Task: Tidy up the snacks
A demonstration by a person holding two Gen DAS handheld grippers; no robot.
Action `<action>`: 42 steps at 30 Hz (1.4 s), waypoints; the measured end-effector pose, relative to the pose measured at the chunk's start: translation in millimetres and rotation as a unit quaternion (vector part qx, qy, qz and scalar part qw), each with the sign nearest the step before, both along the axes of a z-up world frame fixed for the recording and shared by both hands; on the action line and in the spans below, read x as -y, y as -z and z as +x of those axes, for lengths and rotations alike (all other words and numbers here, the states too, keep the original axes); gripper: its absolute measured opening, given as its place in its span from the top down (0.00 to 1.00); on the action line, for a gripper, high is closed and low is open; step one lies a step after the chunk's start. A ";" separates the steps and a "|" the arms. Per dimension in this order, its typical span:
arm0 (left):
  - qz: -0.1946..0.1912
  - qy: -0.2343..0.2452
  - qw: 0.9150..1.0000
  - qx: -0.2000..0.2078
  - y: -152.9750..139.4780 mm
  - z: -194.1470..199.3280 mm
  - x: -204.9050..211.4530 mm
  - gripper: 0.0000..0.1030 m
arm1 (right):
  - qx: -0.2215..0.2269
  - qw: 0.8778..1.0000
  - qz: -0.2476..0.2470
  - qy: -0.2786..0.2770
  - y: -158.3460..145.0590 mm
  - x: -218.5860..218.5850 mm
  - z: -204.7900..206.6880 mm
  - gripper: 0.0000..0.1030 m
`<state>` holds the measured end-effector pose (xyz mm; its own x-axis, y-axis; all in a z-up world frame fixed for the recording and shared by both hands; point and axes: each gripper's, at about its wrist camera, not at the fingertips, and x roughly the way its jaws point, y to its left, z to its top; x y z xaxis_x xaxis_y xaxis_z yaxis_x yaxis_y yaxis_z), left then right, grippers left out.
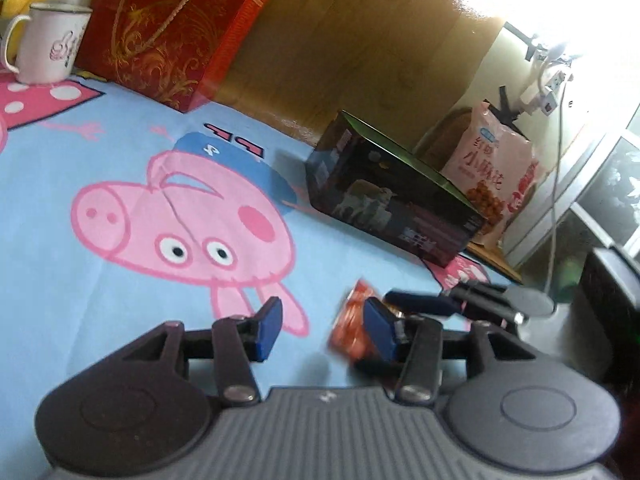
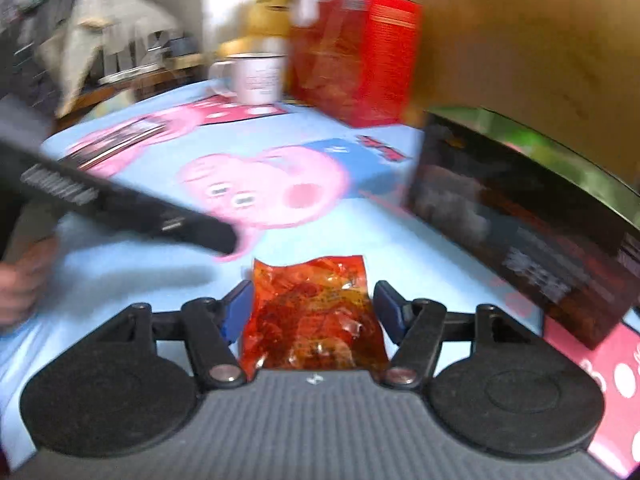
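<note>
A small orange-red snack packet (image 2: 316,312) lies on the blue cartoon-pig tablecloth (image 2: 168,240) between the fingers of my right gripper (image 2: 312,312). The jaws stand wide, one on each side of the packet, and I cannot tell if they touch it. My left gripper (image 1: 324,330) is open and empty, just left of the same packet (image 1: 352,330). The right gripper's fingers (image 1: 424,304) show beyond the packet in the left wrist view. The left gripper's body (image 2: 120,204) crosses the left of the right wrist view. A dark open box (image 1: 392,196) stands at the right.
A red gift box (image 1: 176,28) and a white enamel mug (image 1: 48,44) stand at the far edge. A pink snack bag (image 1: 492,168) leans behind the dark box (image 2: 532,216). Cables and a power strip (image 1: 548,88) hang at the right. A hand (image 2: 20,280) shows at the left.
</note>
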<state>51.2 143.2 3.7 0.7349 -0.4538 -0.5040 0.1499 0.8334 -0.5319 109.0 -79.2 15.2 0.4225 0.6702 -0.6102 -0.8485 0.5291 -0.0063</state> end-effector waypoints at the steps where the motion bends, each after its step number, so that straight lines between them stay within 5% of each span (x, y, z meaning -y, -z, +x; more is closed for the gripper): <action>1: -0.008 0.007 1.000 -0.003 0.3 -1.8 0.0 0.50 | 0.009 1.000 -0.001 -0.021 1.5 0.4 -10.2 0.35; 4: -0.036 0.039 0.998 -0.019 2.4 -6.8 1.6 0.46 | 0.012 0.998 0.005 -0.054 2.2 4.1 -27.6 0.35; 12: -0.100 0.094 0.988 -0.064 8.7 -12.6 5.1 0.46 | 0.045 0.998 0.041 -0.026 2.7 20.7 -45.1 0.40; 17: -0.098 0.092 0.988 -0.069 8.0 -11.0 13.9 0.46 | 0.049 0.997 0.047 -0.021 2.2 20.9 -46.9 0.40; 21: -0.096 0.089 0.989 -0.073 8.2 -12.1 16.3 0.60 | 0.047 0.997 0.053 -0.017 2.0 27.9 -50.9 0.40; 26: -0.101 0.090 0.988 -0.071 6.9 -10.8 14.4 0.60 | 0.049 0.996 0.061 -0.033 1.2 32.7 -59.5 0.41; 32: -0.082 0.094 0.990 -0.063 6.0 -13.7 23.1 0.89 | 0.043 0.997 0.059 -0.025 1.4 34.2 -56.3 0.36; 37: -0.080 0.093 0.990 -0.074 12.7 -16.9 25.5 0.92 | 0.043 0.998 0.052 -0.008 2.0 41.1 -64.1 0.17; 42: -0.093 0.097 0.988 -0.071 13.0 -22.6 23.4 0.93 | 0.017 0.999 0.028 0.027 7.9 59.5 -77.9 0.15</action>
